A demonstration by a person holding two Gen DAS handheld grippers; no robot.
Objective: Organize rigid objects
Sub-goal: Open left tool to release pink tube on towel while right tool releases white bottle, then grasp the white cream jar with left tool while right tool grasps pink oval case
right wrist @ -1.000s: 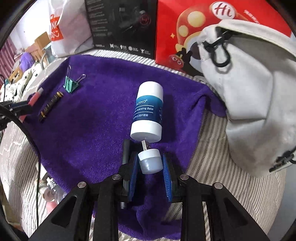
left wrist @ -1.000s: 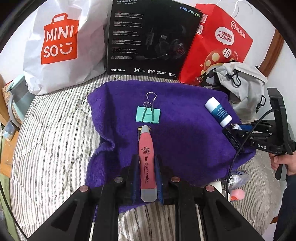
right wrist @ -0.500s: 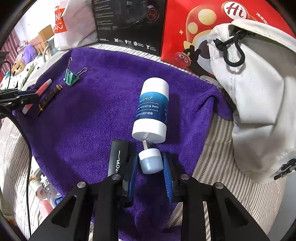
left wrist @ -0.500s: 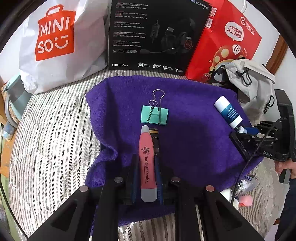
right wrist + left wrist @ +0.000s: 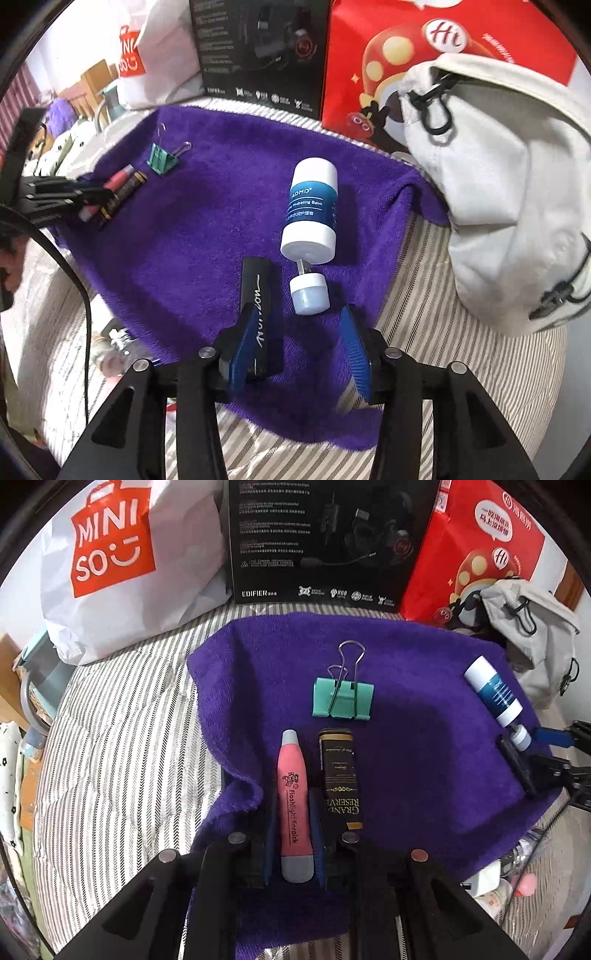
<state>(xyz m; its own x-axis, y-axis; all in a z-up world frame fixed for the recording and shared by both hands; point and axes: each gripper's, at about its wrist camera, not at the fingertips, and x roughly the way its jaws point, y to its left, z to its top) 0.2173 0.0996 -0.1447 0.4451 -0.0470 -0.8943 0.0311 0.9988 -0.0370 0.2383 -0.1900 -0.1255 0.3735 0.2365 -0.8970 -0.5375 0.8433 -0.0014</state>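
A fuzzy, matt purple towel (image 5: 424, 775) is being shown spread over striped woven bedding (image 5: 122, 738). On the towel, a smooth pink plastic flashlight (image 5: 293, 801) is being lit dully; beyond it, a mint binder clip (image 5: 342, 700) with shiny wire handles is being seen.

Striped mattress (image 5: 122, 738), white shopping bag (image 5: 110, 561), black box (image 5: 325, 539) (headset pictured), red bag (image 5: 476, 546), daylight
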